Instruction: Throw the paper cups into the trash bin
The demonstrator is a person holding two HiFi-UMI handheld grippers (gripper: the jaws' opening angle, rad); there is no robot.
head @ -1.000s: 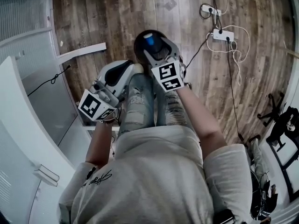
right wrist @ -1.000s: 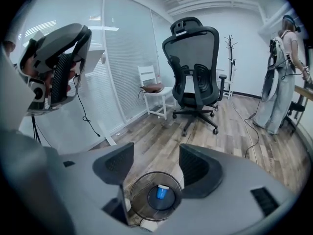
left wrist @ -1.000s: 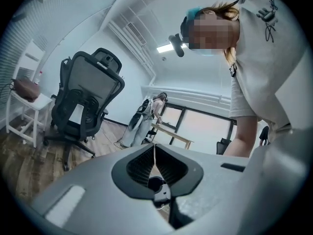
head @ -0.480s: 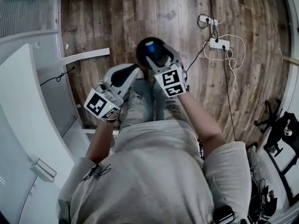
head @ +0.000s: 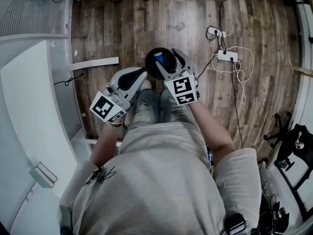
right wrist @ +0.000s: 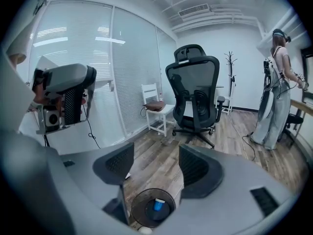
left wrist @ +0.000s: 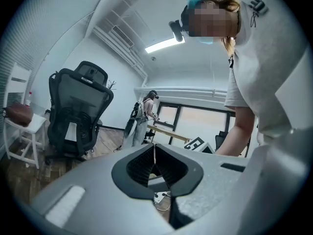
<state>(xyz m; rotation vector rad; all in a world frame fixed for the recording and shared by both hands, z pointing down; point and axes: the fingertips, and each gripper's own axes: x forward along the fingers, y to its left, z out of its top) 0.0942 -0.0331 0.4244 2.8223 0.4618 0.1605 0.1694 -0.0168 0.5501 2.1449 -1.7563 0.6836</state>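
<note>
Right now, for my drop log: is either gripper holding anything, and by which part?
Nothing is held. Right gripper: jaws apart, empty, over the trash bin with a blue cup inside. Left gripper: jaws shut on nothing.

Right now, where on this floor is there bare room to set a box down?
The wood floor beyond the trash bin is bare, between the white board on the left and the power strip on the right. It is crowded at the person's feet by the bin, and around the strip's cables.
</note>
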